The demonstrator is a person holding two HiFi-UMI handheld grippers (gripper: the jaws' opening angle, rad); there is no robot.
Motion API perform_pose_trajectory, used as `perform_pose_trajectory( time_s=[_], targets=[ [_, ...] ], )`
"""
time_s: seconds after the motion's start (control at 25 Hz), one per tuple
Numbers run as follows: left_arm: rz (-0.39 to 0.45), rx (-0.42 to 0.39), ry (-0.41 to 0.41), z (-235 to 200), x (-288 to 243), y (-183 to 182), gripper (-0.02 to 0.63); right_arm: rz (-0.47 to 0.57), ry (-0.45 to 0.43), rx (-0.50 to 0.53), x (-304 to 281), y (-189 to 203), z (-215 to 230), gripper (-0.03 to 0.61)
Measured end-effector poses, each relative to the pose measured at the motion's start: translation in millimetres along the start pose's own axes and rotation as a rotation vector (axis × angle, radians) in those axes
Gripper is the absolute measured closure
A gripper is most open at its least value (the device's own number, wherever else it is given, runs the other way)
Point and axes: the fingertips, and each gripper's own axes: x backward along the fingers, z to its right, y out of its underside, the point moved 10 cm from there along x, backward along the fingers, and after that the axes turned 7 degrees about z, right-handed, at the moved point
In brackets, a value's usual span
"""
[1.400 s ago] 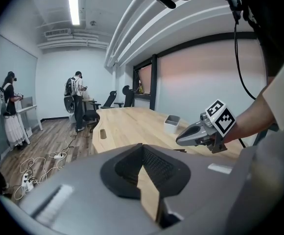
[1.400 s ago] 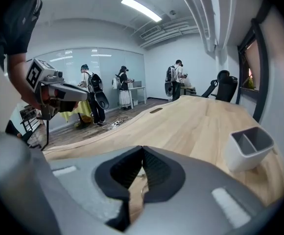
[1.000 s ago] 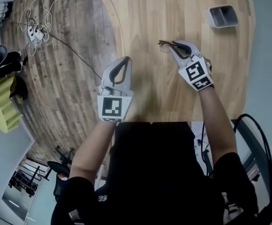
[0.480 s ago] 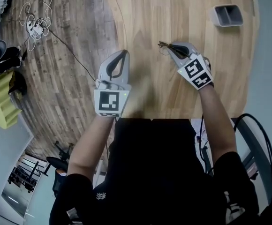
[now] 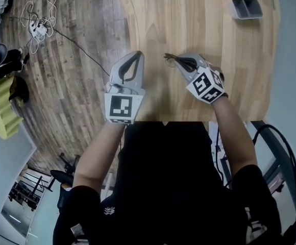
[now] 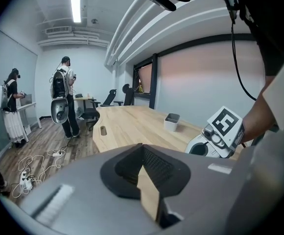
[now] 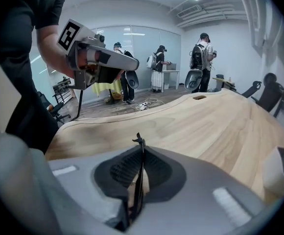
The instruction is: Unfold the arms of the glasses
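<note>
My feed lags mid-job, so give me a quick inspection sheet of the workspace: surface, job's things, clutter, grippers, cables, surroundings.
Surface: pale wooden table.
Job's things: glasses, dark frame; arm fold unclear.
Clutter: grey tray, far right corner.
Grippers: right gripper shut on the glasses; left gripper shut, empty.
Cables: white cables, power strip on wood floor, left.
Surroundings: people standing, office chairs across the room.

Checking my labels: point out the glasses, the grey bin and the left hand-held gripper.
glasses point(image 5: 172, 59), head view, dark frame
grey bin point(image 5: 247, 16), head view, near wall
left hand-held gripper point(image 5: 136, 55), head view, closed fingertips
</note>
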Motion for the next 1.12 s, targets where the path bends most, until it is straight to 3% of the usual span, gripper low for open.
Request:
perform_pose_trajectory(
  time_s=[0.36, 0.48, 0.6, 0.72, 1.0, 1.12],
  targets=[
    [-0.021, -0.005, 0.024, 11, 32, 8, 0.606, 0.092, 0.120, 0.020, 31, -8, -29, 0.565],
    [-0.028, 0.028, 0.085, 23, 31, 12, 0.600, 0.125, 0.156, 0.026, 42, -9, -36, 0.565],
    [-0.034, 0.072, 0.189, 38, 21, 18, 0.538, 0.147, 0.190, 0.044, 49, -9, -43, 0.565],
    [-0.101, 0.080, 0.275, 53, 3, 29, 0.482, 0.165, 0.210, 0.042, 54, -8, -46, 0.565],
    [-0.138, 0.092, 0.371, 77, -22, 37, 0.480, 0.194, 0.217, 0.021, 61, 3, -50, 0.565],
    [-0.145, 0.101, 0.407, 80, -24, 36, 0.515, 0.214, 0.205, 0.023, 61, 2, -50, 0.565]
  ],
)
